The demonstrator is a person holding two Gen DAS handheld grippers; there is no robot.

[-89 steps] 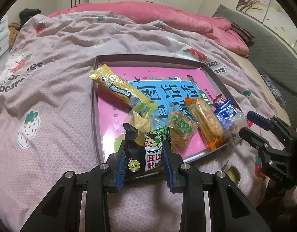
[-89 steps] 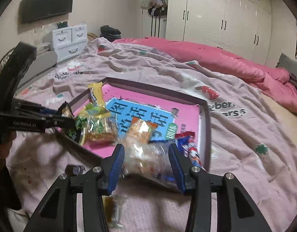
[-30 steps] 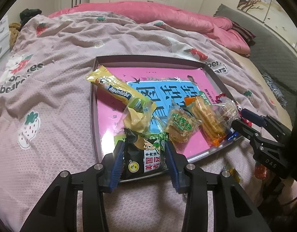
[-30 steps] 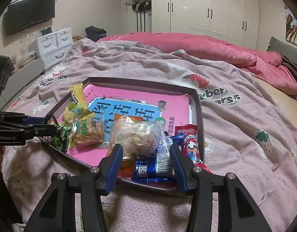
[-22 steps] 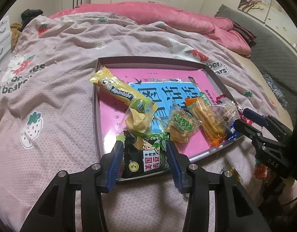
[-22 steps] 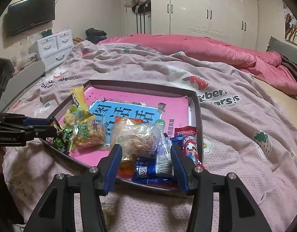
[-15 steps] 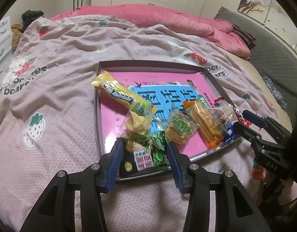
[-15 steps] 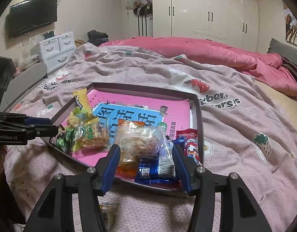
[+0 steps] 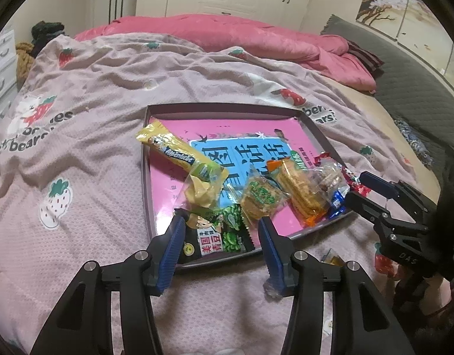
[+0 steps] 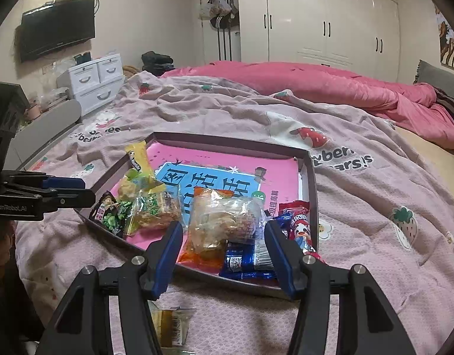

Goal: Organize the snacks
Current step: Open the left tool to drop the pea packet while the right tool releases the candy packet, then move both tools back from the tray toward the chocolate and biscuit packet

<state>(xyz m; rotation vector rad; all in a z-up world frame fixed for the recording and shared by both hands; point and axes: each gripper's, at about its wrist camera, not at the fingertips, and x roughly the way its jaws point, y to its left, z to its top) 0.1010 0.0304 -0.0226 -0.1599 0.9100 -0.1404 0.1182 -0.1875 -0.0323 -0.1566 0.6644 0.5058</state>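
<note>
Left wrist view: left gripper point(image 9: 221, 222) jaws spread apart, gripping nothing; black-and-green pea packet point(image 9: 216, 236) lies between the blue pads point(image 9: 171, 247) at the near rim of the shallow tray point(image 9: 221, 107), whether a pad touches it cannot tell. Tray sits on a pink strawberry-print blanket point(image 9: 88, 112) and has a pink-and-blue printed sheet point(image 9: 241, 151) inside. Snacks counted here: one long yellow wafer bar point(image 9: 170, 151) leaning on the left rim, one clear bag of yellow pieces point(image 9: 202, 189), one green-label cracker pack point(image 9: 261, 196), one orange-ended biscuit pack point(image 9: 301, 192), one clear nut-mix bag point(image 9: 330, 177), a blue wrapper and a red wrapper only partly seen at the right corner. Only this view shows the right gripper point(image 9: 355, 189) from the side, fingers parted, tips just beside the tray's right corner, and a small wrapper point(image 9: 332, 259) on the blanket outside the tray. Right wrist view: right gripper point(image 10: 224, 227) jaws wide apart, empty; clear nut-mix bag point(image 10: 224, 222) lies in the tray between the fingertips, blue wrapper point(image 10: 247, 259) below it, red cartoon wrapper point(image 10: 299, 224) just right. Only here: the red wrapper in full, one loose yellowish packet point(image 10: 169, 322) on the blanket beneath the gripper, left gripper point(image 10: 64, 189) at the tray's left corner beside the pea packet point(image 10: 110, 214), wall TV point(image 10: 57, 28), white drawer unit point(image 10: 92, 81), wardrobe point(image 10: 318, 17).
</note>
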